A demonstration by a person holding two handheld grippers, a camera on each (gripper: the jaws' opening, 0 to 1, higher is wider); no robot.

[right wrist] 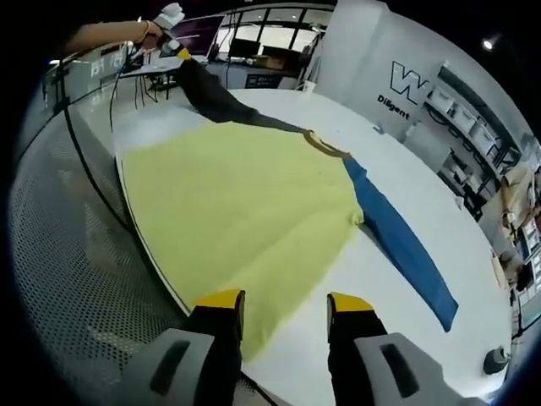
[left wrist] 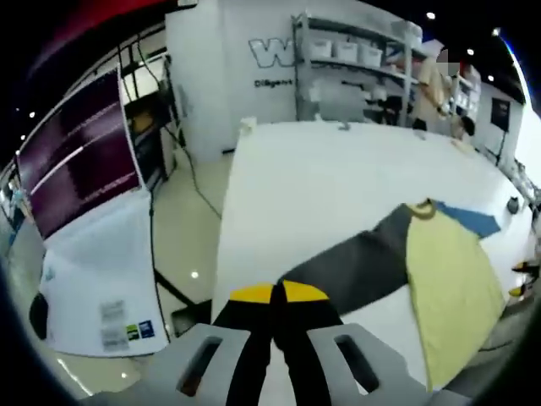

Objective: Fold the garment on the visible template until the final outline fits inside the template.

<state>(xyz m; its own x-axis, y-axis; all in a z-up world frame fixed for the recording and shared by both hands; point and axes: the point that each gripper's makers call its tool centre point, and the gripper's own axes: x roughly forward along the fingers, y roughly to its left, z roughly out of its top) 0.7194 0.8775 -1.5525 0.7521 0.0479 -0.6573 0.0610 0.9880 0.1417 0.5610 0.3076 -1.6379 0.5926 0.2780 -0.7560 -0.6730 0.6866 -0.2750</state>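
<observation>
Garment (right wrist: 245, 194) spread flat on white desk (right wrist: 397, 279). Left tool (left wrist: 277, 293) pinching dark sleeve (left wrist: 355, 266); right tool (right wrist: 286, 306) spread above yellow hem. Risk: sleeve slipping from pinch, or fabric dragged over desk edge if pulled unevenly.

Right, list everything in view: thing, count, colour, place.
Garment: one, yellow body, dark grey sleeve, blue sleeve, spread on the table.
Table: one, white, under the garment.
Screen: one, dark purple, left in the left gripper view.
Shelving: one, grey, behind the table.
Left claw: one, black with yellow tips, shut on the dark grey sleeve.
Right claw: one, black with yellow tips, open over the yellow hem.
</observation>
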